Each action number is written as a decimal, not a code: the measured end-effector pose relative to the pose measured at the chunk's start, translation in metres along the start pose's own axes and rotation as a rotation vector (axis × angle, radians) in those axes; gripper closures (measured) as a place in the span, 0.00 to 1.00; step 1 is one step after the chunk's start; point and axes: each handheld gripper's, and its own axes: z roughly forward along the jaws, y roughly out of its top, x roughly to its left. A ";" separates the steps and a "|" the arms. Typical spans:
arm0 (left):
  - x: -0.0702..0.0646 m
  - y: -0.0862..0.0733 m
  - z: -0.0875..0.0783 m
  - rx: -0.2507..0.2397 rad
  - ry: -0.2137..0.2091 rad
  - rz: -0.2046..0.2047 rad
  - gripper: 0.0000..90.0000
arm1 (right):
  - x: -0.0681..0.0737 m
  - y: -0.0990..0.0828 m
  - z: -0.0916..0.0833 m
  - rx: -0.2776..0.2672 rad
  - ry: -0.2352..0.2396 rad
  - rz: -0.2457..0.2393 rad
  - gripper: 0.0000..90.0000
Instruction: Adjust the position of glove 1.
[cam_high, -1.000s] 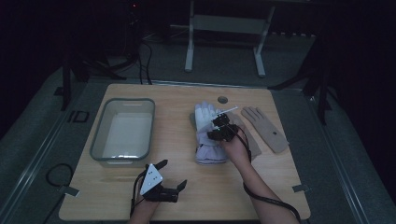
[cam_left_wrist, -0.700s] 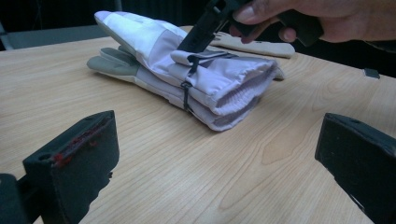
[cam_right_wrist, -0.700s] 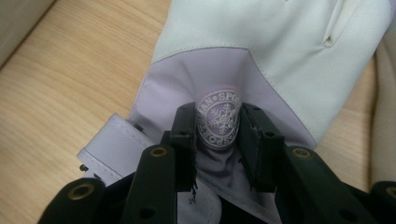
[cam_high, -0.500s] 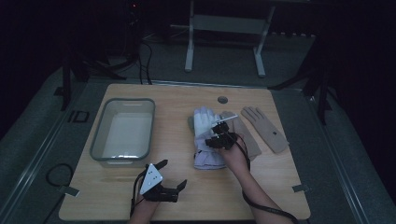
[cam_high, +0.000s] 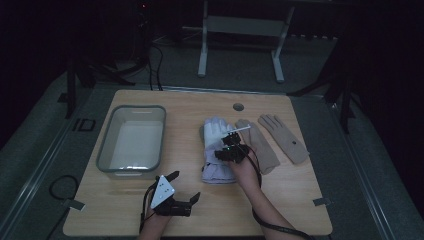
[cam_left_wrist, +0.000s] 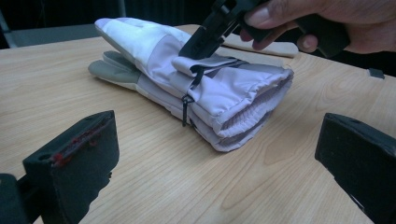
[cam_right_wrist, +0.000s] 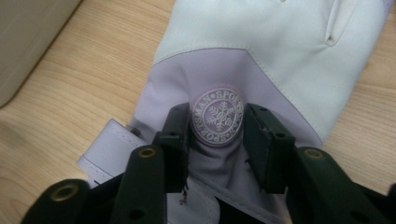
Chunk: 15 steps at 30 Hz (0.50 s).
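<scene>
While the left claw gapes idle, the right claw's just-widening jaws straddle the ski glove's "SPORTSMAN" badge

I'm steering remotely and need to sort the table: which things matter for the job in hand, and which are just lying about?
In play:
- lilac ski gloves, stacked as a pair
- right gripper, jaws astride the top glove's round badge, just been opening
- left gripper, open, off the gloves

Lying about:
- two beige gloves, flat beside the stack
- clear bin
</scene>
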 end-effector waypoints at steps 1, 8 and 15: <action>0.000 0.000 0.000 0.007 0.007 -0.001 0.00 | -0.001 0.000 -0.001 -0.007 0.006 0.001 0.62; -0.003 0.001 0.003 0.039 0.035 0.016 0.00 | -0.009 -0.001 -0.019 -0.075 0.079 -0.044 0.32; 0.002 0.009 0.004 0.103 0.040 -0.064 0.00 | -0.023 -0.011 -0.031 -0.158 0.136 -0.120 0.20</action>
